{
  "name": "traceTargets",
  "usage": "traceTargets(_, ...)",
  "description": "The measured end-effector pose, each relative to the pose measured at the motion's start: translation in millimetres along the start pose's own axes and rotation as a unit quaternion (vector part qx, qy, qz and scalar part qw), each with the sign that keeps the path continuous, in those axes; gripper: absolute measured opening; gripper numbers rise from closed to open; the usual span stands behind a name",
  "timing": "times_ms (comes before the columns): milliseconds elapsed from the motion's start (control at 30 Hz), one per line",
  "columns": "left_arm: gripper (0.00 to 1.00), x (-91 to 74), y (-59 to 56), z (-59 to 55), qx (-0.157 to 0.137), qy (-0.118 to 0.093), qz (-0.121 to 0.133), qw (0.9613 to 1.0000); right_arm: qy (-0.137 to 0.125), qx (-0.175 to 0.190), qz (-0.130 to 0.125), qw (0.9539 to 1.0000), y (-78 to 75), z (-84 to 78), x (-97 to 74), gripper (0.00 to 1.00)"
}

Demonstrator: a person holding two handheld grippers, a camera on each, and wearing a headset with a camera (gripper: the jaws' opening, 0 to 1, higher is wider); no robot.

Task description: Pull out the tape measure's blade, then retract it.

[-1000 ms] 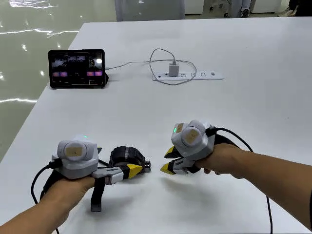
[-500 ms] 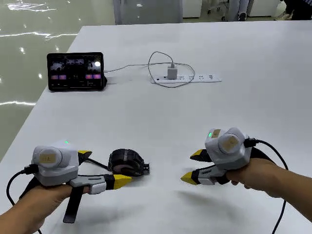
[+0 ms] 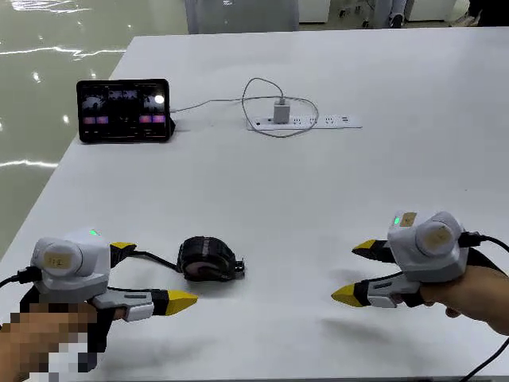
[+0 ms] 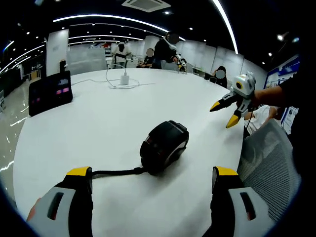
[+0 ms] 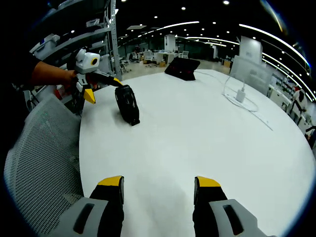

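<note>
A black tape measure (image 3: pixel 208 259) lies on the white table (image 3: pixel 318 183), its blade drawn in; it shows again in the left gripper view (image 4: pixel 164 144) and the right gripper view (image 5: pixel 127 103). A black strap runs from it toward my left gripper (image 3: pixel 151 274), which stands open just left of it with nothing between its yellow tips. The left gripper's own view has the same gripper (image 4: pixel 152 178) wide apart before the tape measure. My right gripper (image 3: pixel 359 270) is open and empty, well to the right; its own view shows it (image 5: pixel 159 182) over bare table.
At the back left stands a tablet (image 3: pixel 124 110) with a lit screen. A white power strip (image 3: pixel 306 122) with a charger and looped cable lies behind the middle. A grey mesh chair back (image 4: pixel 271 163) sits past the table's near edge.
My left gripper has let go of the tape measure and drawn back left. The right gripper has pulled away to the right. The tape measure stays put.
</note>
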State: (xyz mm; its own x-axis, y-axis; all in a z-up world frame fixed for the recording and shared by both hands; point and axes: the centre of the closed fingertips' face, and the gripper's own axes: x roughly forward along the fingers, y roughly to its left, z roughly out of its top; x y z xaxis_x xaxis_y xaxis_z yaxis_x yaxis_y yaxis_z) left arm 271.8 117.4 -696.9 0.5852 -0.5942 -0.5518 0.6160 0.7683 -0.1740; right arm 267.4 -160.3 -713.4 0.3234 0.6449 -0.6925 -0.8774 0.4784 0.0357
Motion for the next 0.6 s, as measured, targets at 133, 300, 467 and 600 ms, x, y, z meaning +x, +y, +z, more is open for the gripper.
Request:
traceTargets(133,0.99,-4.5,2.1,-5.5,0.005,0.006,0.005,1.0,-0.016,0.013,-0.013,0.9997,-8.1,-5.2,-13.1,0.6)
traceTargets(300,0.99,-11.0,3.8,-7.7,0.014,0.01,0.014,0.9997,-0.027,0.014,-0.021,0.9993,-12.7,-12.9,-26.6,0.71)
traceTargets(467,0.99,-17.3,4.1,-7.6,0.018,0.005,0.018,0.9997,-0.03,0.023,-0.029,0.9989,-16.1,-22.4,-42.9,0.79)
traceTargets(600,0.99,-20.6,9.2,-6.6,0.018,-0.001,0.024,0.9995,-0.027,0.03,-0.034,0.9986,-20.2,-35.8,-51.7,0.84)
